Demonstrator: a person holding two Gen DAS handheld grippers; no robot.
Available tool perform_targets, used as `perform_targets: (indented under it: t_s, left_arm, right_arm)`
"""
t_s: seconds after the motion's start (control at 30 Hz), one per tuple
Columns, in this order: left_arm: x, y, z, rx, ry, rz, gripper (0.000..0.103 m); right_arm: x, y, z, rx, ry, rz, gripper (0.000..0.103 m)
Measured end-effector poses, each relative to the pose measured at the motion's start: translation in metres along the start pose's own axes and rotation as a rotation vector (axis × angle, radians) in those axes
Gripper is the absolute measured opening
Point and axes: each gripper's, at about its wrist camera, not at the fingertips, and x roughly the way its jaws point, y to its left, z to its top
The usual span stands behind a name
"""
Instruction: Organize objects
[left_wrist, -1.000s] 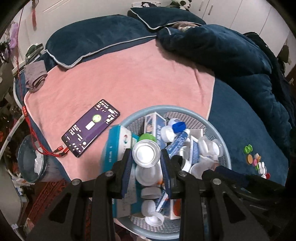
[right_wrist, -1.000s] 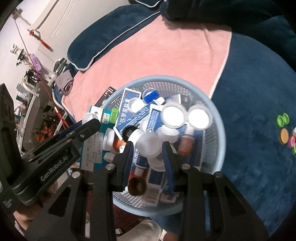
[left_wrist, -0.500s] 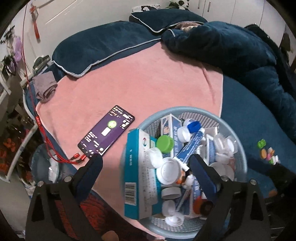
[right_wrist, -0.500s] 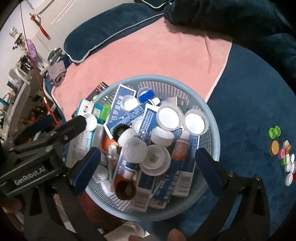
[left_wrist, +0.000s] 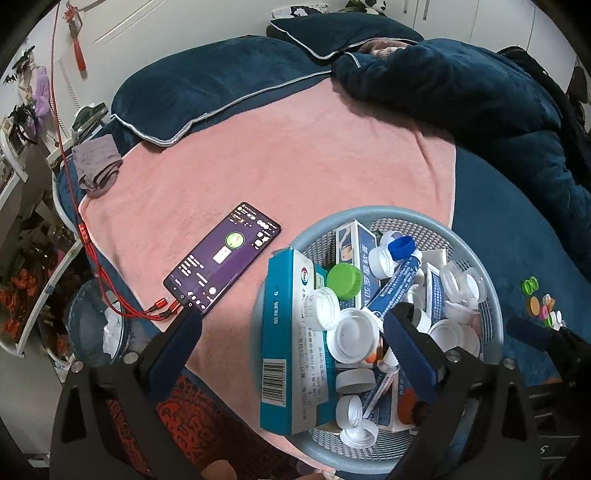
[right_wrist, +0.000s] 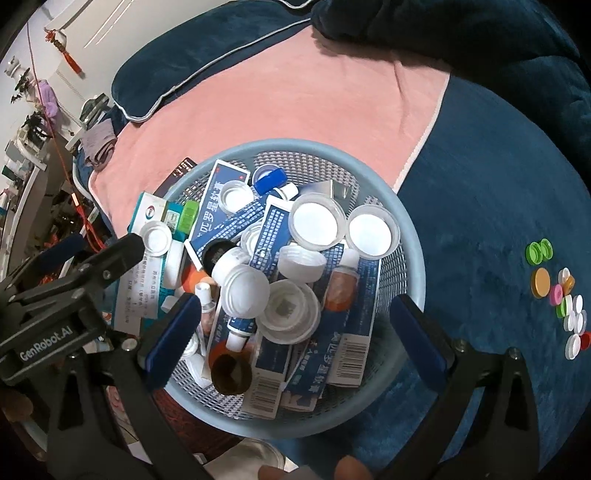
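Observation:
A round blue mesh basket sits on the bed, full of white jars and lids, blue medicine boxes, tubes and bottles. A teal box leans at its left side, beside a green cap. My left gripper is open and empty above the basket's left part. My right gripper is open and empty above the basket's near part, over a white jar. The left gripper also shows in the right wrist view.
A phone with red cables lies on the pink towel left of the basket. Several small coloured caps lie on the blue blanket to the right. Pillows and a dark duvet lie at the far side. The bed edge is at the left.
Both grippers were shut on white jars over the basket a second ago. Both have opened wide and the jars now lie in the basket. Both have lifted a little.

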Motion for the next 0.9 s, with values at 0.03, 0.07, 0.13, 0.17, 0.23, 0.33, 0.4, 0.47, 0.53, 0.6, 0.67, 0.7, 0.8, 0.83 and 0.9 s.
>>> perform_targets:
  t_s: [0.03,0.07,0.13,0.17,0.23,0.33,0.4,0.47,0.53,0.6,0.67,0.7,0.8,0.83,0.9]
  left_arm:
    - [0.0002,0.0002,-0.0001,-0.001,0.0,0.0,0.1]
    - [0.0005,0.0004,-0.0001,-0.001,0.0,-0.001,0.1]
    - [0.0002,0.0005,0.0,0.001,0.0,0.001,0.1]
    - [0.0002,0.0005,0.0,0.001,0.0,0.002,0.1]
    - [0.0,0.0008,-0.0001,0.0,0.0,0.001,0.1]
    - [-0.0004,0.0014,-0.0006,-0.001,0.0,0.001,0.1]
    - [-0.0007,0.0017,-0.0007,-0.002,-0.001,0.001,0.1]
    - [-0.0008,0.0016,-0.0006,0.0,-0.001,0.001,0.101]
    - [-0.0011,0.0012,-0.0011,0.0,-0.002,0.002,0.101]
    - [-0.0012,0.0013,-0.001,0.0,-0.002,0.002,0.101]
    - [-0.0015,0.0015,-0.0012,-0.001,-0.002,0.003,0.101]
    - [-0.0019,0.0017,-0.0013,-0.002,-0.002,0.003,0.101]
    - [-0.0024,0.0022,-0.0013,-0.004,-0.002,0.005,0.101]
    - [-0.0027,0.0022,-0.0012,-0.004,-0.002,0.004,0.101]
    - [-0.0029,0.0021,-0.0013,-0.003,-0.003,0.003,0.101]
  right_arm:
    - [-0.0002,0.0,-0.0001,0.001,-0.001,-0.001,0.103]
    - [-0.0004,0.0002,-0.0002,0.001,-0.001,-0.002,0.103]
    - [-0.0006,0.0008,-0.0003,0.001,-0.001,-0.003,0.103]
    - [-0.0007,0.001,-0.0004,0.002,-0.001,-0.003,0.103]
    - [-0.0006,0.0013,-0.0004,0.002,-0.001,-0.003,0.103]
    - [0.0,0.001,-0.0008,0.002,0.001,-0.007,0.103]
    - [0.0006,0.0003,-0.001,0.003,0.002,-0.011,0.103]
    - [0.0007,-0.0006,-0.001,0.003,0.002,-0.013,0.103]
    - [0.0007,-0.0012,-0.0008,0.005,0.002,-0.016,0.103]
    - [0.0008,-0.0016,-0.0011,0.008,0.001,-0.017,0.103]
    - [0.0007,-0.0012,-0.0014,0.007,0.001,-0.018,0.103]
    - [0.0008,-0.0012,-0.0013,0.007,0.001,-0.018,0.103]
    - [0.0012,-0.0016,-0.0015,0.005,0.002,-0.021,0.103]
    - [0.001,-0.002,-0.0015,0.005,0.002,-0.022,0.103]
    - [0.001,-0.0022,-0.0017,0.002,0.004,-0.022,0.103]
